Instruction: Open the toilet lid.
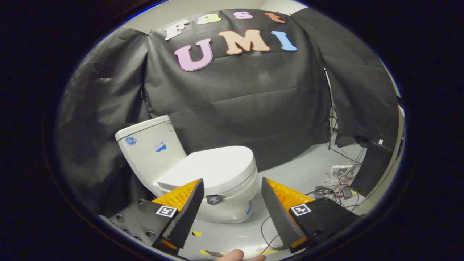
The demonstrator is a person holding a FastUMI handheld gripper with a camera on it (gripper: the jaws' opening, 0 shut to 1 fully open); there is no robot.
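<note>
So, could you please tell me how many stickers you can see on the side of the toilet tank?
2: a round sticker near the tank's rear top corner and an arrow-shaped sticker nearer the closed lid. Others may be hidden.

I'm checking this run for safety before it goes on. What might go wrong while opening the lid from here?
The open gripper sits ahead of the closed white plastic toilet lid, whose smooth, rounded front edge may let the fingers slip off. Lifted fast, the lid might bang the white ceramic tank. Loose cables on the grey floor could trip the person.
</note>
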